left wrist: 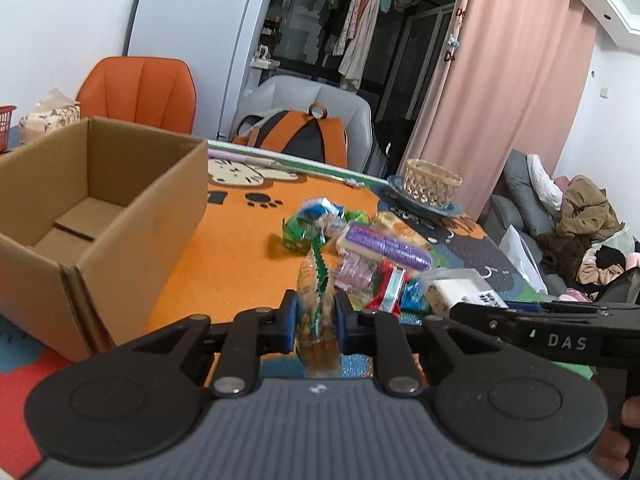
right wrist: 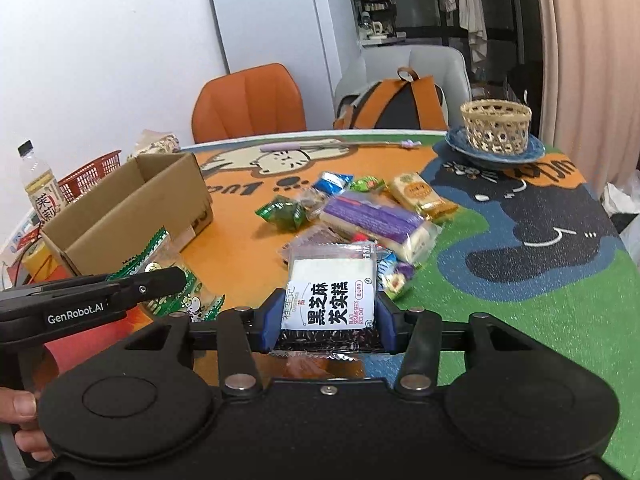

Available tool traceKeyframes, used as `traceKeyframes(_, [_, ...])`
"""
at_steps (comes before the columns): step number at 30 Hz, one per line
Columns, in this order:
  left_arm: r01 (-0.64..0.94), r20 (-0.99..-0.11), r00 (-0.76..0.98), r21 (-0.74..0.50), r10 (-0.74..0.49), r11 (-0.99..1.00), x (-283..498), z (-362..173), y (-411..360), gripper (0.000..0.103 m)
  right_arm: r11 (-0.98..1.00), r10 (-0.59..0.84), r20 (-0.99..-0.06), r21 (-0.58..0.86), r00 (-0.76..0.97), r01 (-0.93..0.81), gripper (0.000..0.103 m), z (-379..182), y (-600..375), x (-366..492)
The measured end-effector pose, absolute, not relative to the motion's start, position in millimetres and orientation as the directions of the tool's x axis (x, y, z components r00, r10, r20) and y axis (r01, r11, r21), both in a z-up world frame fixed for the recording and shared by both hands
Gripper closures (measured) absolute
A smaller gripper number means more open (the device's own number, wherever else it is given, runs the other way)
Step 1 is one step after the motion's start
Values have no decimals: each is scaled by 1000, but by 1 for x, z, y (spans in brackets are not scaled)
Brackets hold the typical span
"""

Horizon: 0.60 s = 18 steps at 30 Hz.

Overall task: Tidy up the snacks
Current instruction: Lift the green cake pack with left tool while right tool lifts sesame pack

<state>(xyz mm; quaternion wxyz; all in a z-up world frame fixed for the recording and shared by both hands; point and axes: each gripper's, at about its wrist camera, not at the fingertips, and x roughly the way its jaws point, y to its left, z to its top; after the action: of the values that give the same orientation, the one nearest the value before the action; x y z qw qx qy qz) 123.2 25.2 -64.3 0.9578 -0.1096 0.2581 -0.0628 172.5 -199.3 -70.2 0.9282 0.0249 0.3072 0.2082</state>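
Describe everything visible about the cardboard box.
The cardboard box is plain brown corrugated board, rectangular and open-topped, showing its two bottom flaps meeting at a seam inside. Nothing shows in the part of its interior that is visible. It sits upright at the mat's left edge, apart from the snack pile. The right wrist view shows dark print on one outer side. Neither gripper touches it.

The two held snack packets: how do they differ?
The left gripper pinches a slim, clear, green-edged packet edge-on; the right gripper clamps a wide, square sesame rice cake packet with its black-and-white label facing the camera. Both are lifted off the table, beside the cardboard box.
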Motion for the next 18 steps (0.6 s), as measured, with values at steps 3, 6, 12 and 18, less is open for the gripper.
traceKeyframes(3, [59,-462,872,-226,-160,972,119,-54,26,85,906,414,-550,174,726,-385,56,-66,-194,172])
traceKeyframes(6, [52,-443,885,-210,-142,976,115,-43,29,85,898,430,-539,172,725,-405,56,-60,-187,171])
traceKeyframes(12, [18,-425,900,-193,-100,981,111,-24,38,85,879,464,-511,162,723,-449,56,-46,-168,172])
traceKeyframes(18, [-26,-413,909,-183,-53,983,105,-8,46,85,859,499,-493,174,713,-482,56,-36,-152,174])
